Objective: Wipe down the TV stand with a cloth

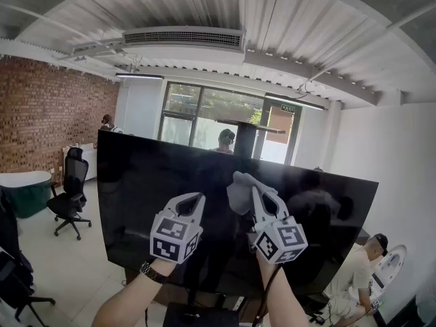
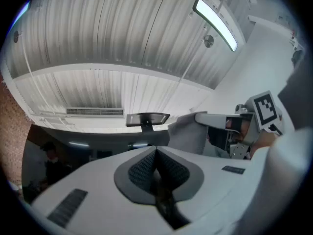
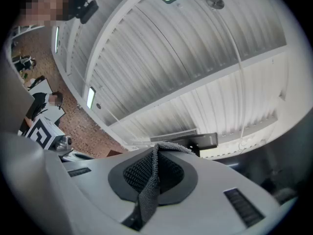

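Note:
Both grippers are raised in front of a big black TV screen (image 1: 136, 203) and point up. My right gripper (image 1: 263, 196) is shut on a grey cloth (image 1: 241, 189), which bunches above its tips. In the right gripper view the cloth (image 3: 149, 190) runs as a strip between the closed pads, with the gripper (image 3: 155, 150) aimed at the ceiling. To the left of it, my left gripper (image 1: 193, 199) is shut with nothing in it. Its own view shows that gripper (image 2: 155, 152) with the pads pressed together, and the cloth (image 2: 188, 133) to the right. The stand below the TV is mostly hidden.
A black office chair (image 1: 70, 196) stands at the left by a brick wall (image 1: 41, 114). A person (image 1: 355, 272) sits low at the right. Other people stand behind the TV near the windows (image 1: 204, 118). A dark object (image 1: 197, 315) lies under the TV.

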